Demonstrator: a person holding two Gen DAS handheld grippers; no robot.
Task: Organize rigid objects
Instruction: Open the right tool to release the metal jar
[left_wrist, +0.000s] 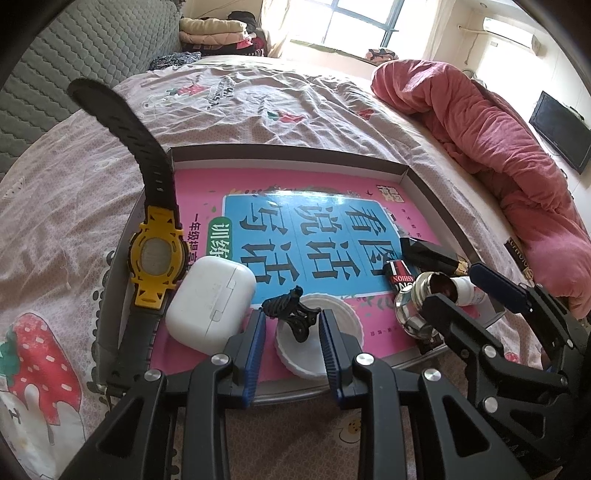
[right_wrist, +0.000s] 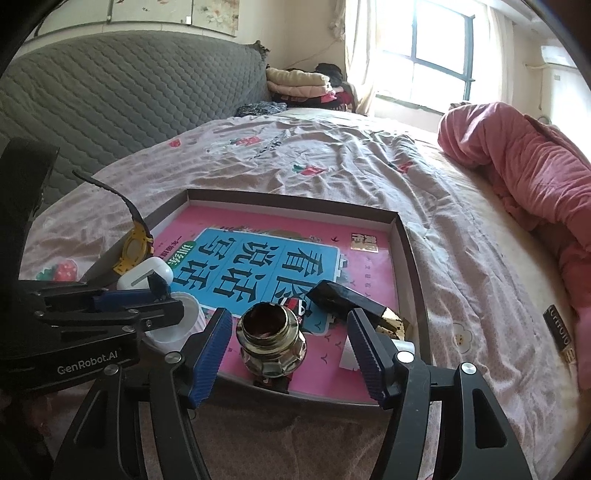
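Note:
A shallow box tray (left_wrist: 424, 188) (right_wrist: 410, 243) lined with a pink and blue book lies on the bed. My left gripper (left_wrist: 292, 332) is open, its fingers on either side of a black hair clip (left_wrist: 291, 314) that rests on a white ribbed lid (left_wrist: 343, 325). My right gripper (right_wrist: 290, 345) is open around a shiny metal fitting (right_wrist: 271, 343) standing at the tray's near edge. A white earbud case (left_wrist: 208, 302) and a yellow watch (left_wrist: 157, 254) lie at the left.
A black and gold box (right_wrist: 351, 299), a small red and black item (left_wrist: 399, 277) and a white bottle (left_wrist: 469, 291) lie at the tray's right. A pink quilt (left_wrist: 498, 129) is bunched on the right. A dark object (right_wrist: 557, 328) lies on the sheet.

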